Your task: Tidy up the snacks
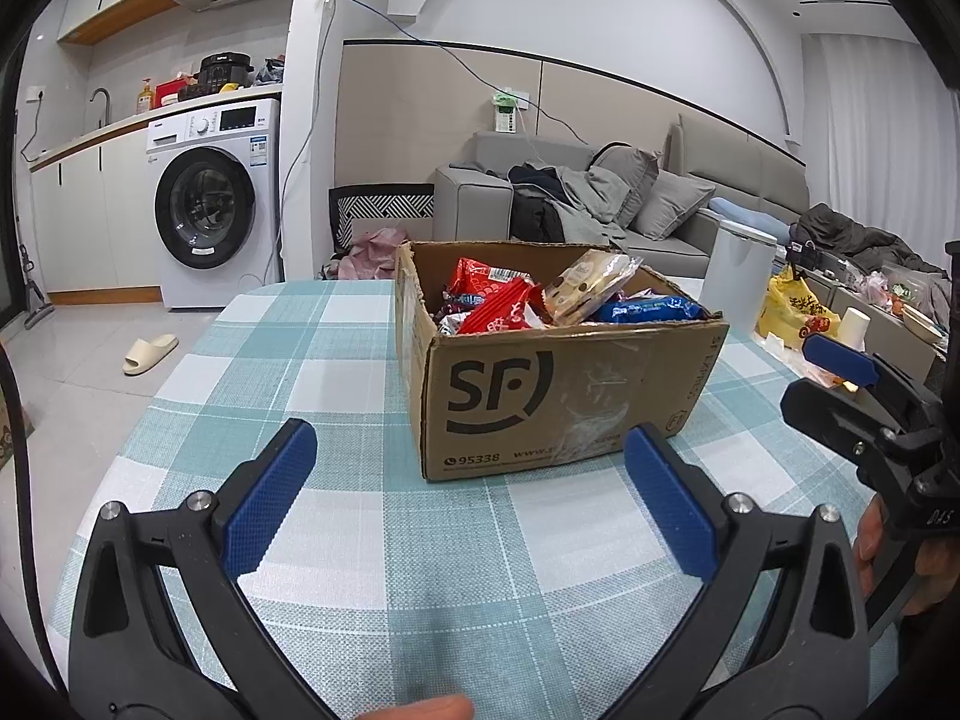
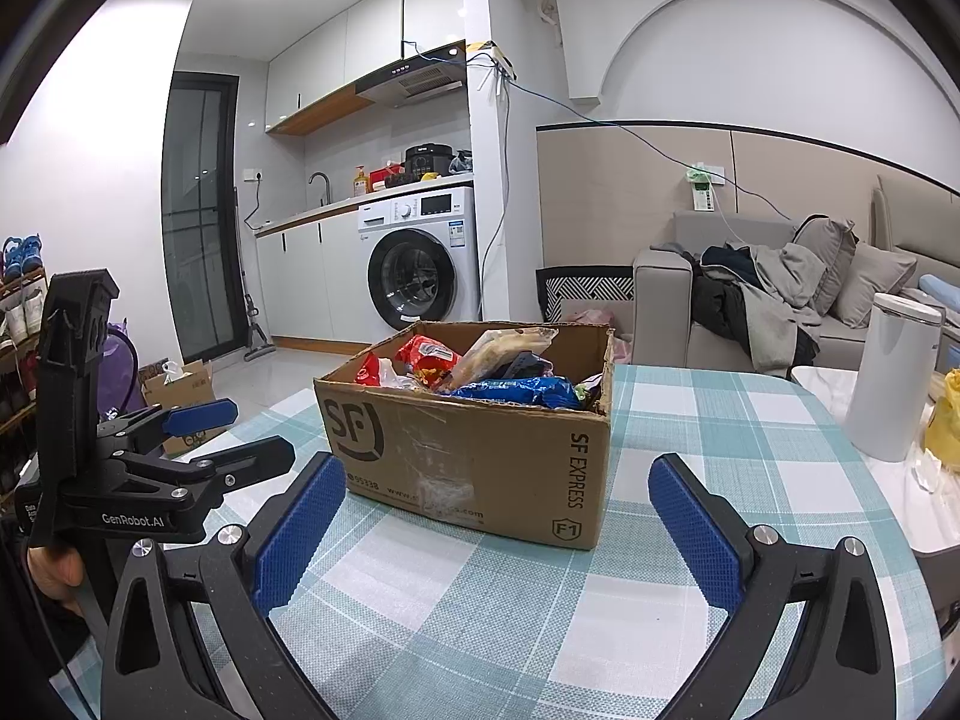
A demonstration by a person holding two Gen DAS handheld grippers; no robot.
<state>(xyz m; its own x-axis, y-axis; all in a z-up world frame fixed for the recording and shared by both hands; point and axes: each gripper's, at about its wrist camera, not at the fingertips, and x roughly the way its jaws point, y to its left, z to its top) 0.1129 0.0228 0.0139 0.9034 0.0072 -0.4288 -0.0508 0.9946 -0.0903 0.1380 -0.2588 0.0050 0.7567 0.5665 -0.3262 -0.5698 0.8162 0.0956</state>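
A brown cardboard box (image 1: pixel 540 402) marked SF stands on the teal checked tablecloth (image 1: pixel 336 360). Snack packets fill it: a red packet (image 1: pixel 501 312), a pale biscuit pack (image 1: pixel 588 288) and a blue packet (image 1: pixel 651 309). My left gripper (image 1: pixel 471 501) is open and empty, a short way in front of the box's near left side. In the right wrist view the box (image 2: pixel 480 462) sits ahead of my right gripper (image 2: pixel 498 534), also open with nothing between its blue pads. Each gripper shows in the other's view: the right gripper (image 1: pixel 816 384) and the left gripper (image 2: pixel 240 435).
A white cylindrical bin (image 2: pixel 894 372) stands off the table's right side, with a yellow bag (image 1: pixel 792 306) and a paper cup (image 1: pixel 852 324) beyond it. A grey sofa (image 1: pixel 660 204) with clothes lies behind the table. A washing machine (image 1: pixel 210 204) is at the far left.
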